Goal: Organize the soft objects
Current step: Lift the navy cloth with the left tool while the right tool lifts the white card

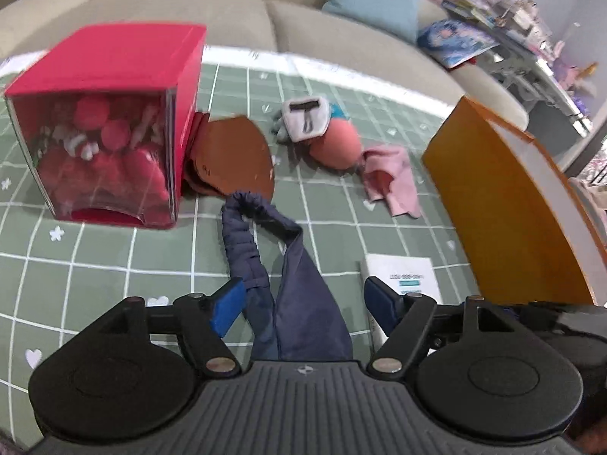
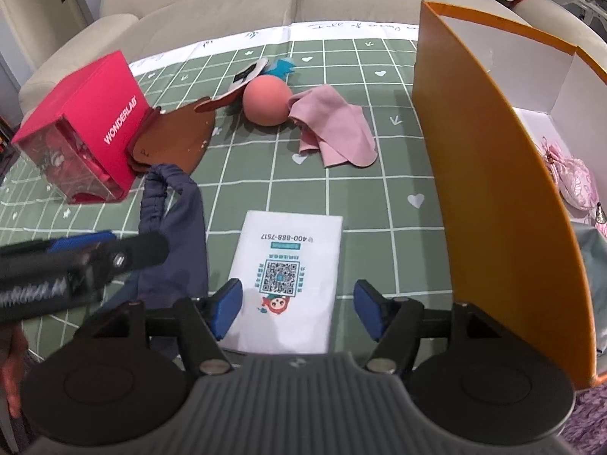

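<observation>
Green checked tabletop [image 2: 379,197] at twelve o'clock carries an unsorted pink cloth [image 2: 334,129] and salmon foam ball [image 2: 265,100], while both tools, left tool [image 1: 301,305] and right tool [image 2: 297,309], gape empty above the navy drawstring fabric pouch [image 1: 303,284].

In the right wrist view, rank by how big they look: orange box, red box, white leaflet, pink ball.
1. orange box, clearly largest
2. red box and white leaflet: look alike, and the leaflet lies nearer the camera, so no ranking
3. pink ball, smallest
</observation>
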Available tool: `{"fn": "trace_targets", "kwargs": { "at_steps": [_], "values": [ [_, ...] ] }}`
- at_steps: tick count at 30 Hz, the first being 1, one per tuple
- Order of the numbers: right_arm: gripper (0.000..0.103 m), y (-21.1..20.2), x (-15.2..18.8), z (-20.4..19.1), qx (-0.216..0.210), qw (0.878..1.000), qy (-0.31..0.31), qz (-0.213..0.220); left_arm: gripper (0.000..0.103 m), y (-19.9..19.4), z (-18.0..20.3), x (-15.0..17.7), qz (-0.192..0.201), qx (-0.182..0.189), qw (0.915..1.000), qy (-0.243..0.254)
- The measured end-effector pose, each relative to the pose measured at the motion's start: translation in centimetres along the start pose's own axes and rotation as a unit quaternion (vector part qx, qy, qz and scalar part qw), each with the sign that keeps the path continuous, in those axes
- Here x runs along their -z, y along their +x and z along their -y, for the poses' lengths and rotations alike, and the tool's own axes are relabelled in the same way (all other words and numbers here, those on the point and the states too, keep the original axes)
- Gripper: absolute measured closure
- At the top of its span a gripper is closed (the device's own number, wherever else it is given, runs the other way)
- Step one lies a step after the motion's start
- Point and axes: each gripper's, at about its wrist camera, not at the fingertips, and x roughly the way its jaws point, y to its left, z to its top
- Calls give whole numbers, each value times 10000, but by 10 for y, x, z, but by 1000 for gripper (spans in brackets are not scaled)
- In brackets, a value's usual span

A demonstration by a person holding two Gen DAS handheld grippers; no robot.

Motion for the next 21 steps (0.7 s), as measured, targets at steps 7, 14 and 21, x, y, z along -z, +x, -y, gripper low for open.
{"fn": "trace_targets", "kwargs": {
  "at_steps": [7,14,21],
  "values": [
    [20,7,1,-2,-44,10000,-35,-51,21,13,-4,5,-246,-213,9993,-207],
    [15,23,5,-20,142,9986,-486,-135,31,21,10,6,-110,-301,9993,208],
    [21,26,5,-23,332,9976,-603,-34,51,24,15,10,106,-527,9962,687]
  ]
}}
